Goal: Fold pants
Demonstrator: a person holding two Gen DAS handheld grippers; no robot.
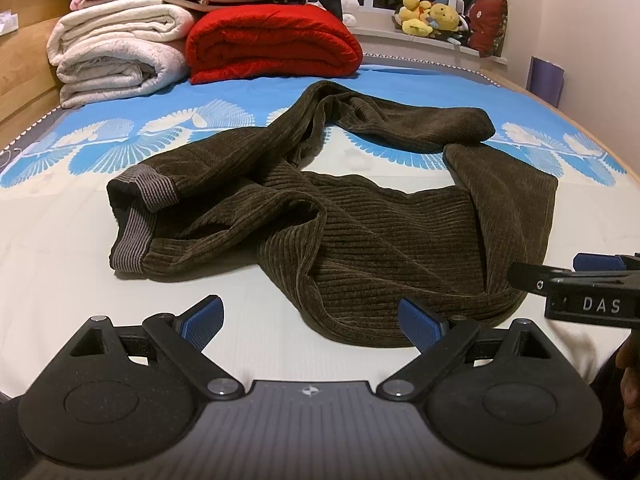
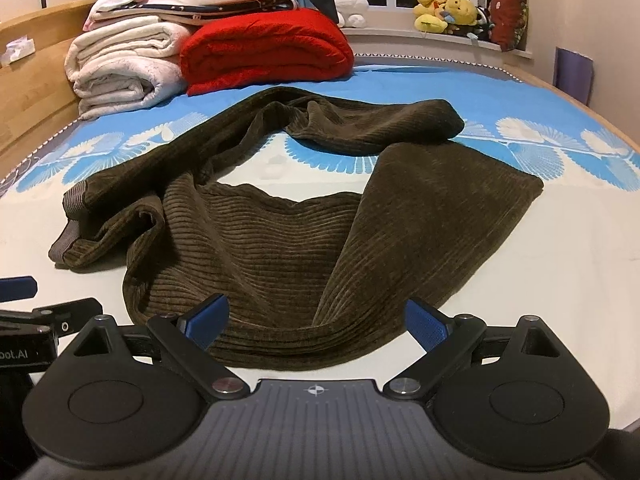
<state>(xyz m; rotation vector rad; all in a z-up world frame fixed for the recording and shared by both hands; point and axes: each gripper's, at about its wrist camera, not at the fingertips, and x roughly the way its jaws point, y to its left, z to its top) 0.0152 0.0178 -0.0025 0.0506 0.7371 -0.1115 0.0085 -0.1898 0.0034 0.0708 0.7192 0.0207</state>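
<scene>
Dark brown corduroy pants (image 1: 352, 240) lie crumpled on the bed, the grey ribbed waistband (image 1: 136, 216) at the left and the legs twisted back toward the blue band. They also show in the right wrist view (image 2: 280, 248). My left gripper (image 1: 312, 326) is open and empty, just short of the pants' near fold. My right gripper (image 2: 316, 326) is open and empty, its fingertips at either side of the pants' near edge. The right gripper also shows at the right edge of the left wrist view (image 1: 580, 280).
The bed sheet (image 1: 60, 272) is white in front with a blue patterned band behind. Folded white blankets (image 1: 120, 52) and a red blanket (image 1: 272, 40) are stacked at the head. Stuffed toys (image 1: 432, 16) sit on the window sill. A wooden frame (image 1: 20, 64) runs along the left.
</scene>
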